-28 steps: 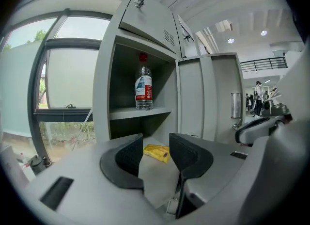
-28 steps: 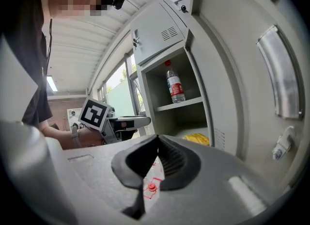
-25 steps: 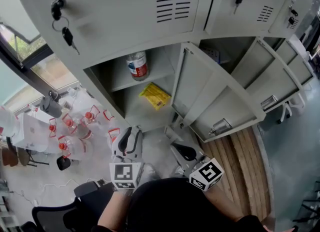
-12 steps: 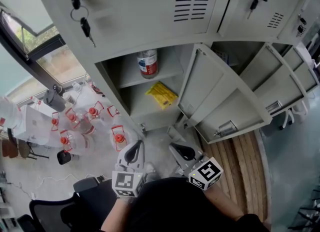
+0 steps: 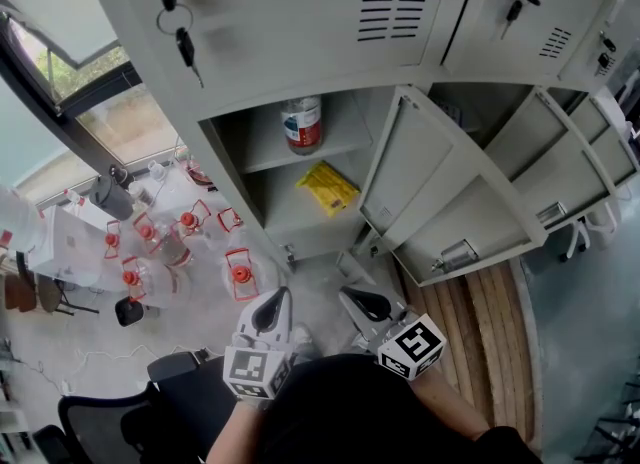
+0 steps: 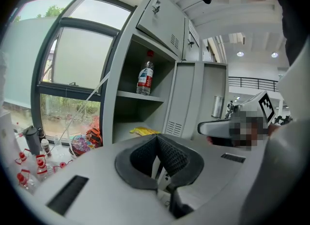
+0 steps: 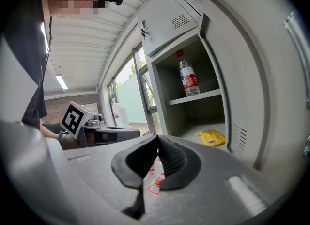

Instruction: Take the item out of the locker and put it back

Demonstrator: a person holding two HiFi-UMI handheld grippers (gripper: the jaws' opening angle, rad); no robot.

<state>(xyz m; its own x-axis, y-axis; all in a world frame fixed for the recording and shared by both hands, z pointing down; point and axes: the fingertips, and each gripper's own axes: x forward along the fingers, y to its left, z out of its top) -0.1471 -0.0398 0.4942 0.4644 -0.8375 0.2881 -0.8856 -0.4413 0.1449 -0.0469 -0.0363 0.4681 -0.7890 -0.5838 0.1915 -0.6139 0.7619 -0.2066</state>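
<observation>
The grey locker (image 5: 300, 32) has one compartment with its door (image 5: 430, 202) swung open. A water bottle (image 5: 302, 124) with a red cap stands on the upper shelf, also seen as the bottle (image 6: 145, 77) and the bottle (image 7: 186, 77). A yellow packet (image 5: 328, 188) lies on the lower shelf. My left gripper (image 5: 273, 300) and right gripper (image 5: 352, 296) hang side by side below the compartment, well short of it. Both are shut with nothing between the pads. The left jaws have just closed.
Several clear jugs with red caps and handles (image 5: 170, 247) stand on the floor left of the locker, by a window (image 5: 70, 72). Keys (image 5: 185, 47) hang from the upper door lock. More doors (image 5: 560, 167) stand open to the right above wooden planks (image 5: 470, 322).
The left gripper has drawn back from the locker toward me and its jaws have closed empty. The right gripper stays where it was. The view has tilted a little.
</observation>
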